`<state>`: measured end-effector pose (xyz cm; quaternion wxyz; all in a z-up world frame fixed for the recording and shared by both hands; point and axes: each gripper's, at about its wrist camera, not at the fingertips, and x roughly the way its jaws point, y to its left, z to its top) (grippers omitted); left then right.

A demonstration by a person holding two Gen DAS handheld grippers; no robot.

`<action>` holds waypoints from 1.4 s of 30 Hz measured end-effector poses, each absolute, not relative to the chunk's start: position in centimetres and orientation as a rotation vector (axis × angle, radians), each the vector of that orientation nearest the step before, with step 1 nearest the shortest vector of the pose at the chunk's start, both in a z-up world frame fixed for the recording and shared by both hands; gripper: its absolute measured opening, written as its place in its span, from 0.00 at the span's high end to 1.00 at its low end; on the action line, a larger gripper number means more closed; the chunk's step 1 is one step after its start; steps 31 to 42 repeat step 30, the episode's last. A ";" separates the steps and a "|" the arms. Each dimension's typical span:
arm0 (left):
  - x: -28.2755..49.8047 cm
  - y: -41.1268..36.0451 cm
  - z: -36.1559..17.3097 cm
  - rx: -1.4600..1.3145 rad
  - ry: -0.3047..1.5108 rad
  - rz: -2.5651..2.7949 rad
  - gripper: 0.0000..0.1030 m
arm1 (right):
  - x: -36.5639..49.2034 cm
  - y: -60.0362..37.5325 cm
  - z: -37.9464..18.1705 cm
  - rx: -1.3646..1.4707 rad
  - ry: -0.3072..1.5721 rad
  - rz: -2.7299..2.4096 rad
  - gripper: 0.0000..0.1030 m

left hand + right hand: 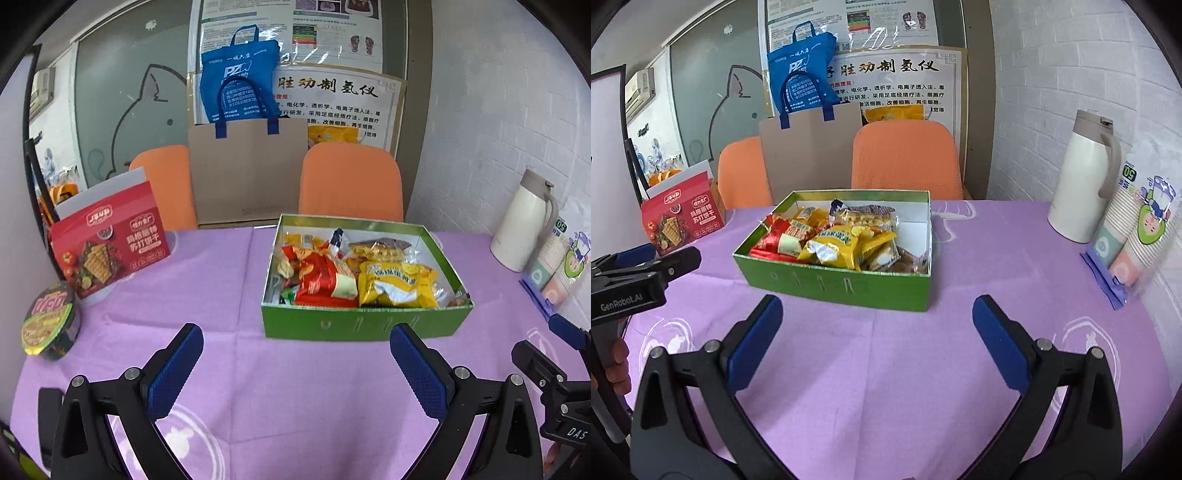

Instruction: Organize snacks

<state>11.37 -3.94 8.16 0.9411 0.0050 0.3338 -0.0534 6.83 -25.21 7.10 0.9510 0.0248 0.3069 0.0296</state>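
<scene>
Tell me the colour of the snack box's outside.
Green, on the snack box; clearest in the right wrist view.

far: two orange chairs [905, 155] behind purple-clothed table [886, 369] | right: white brick wall [1071, 74] | far wall: posters [897, 81] (Chinese text), frosted glass panel [713, 92] with cat outline | left: air conditioner [641, 92]

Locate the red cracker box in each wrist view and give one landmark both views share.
Left wrist view: the red cracker box stands at the left, on the purple tablecloth, behind the instant noodle bowl.
Right wrist view: the red cracker box is at the far left, just above the left claw.
Shared landmark: the green snack box, sitting to the right of the cracker box in both views.
</scene>
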 end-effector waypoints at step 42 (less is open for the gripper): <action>4.5 -4.4 3.7 0.056 0.726 -0.090 0.00 | 2.9 -25.3 3.3 0.038 0.632 -0.092 0.01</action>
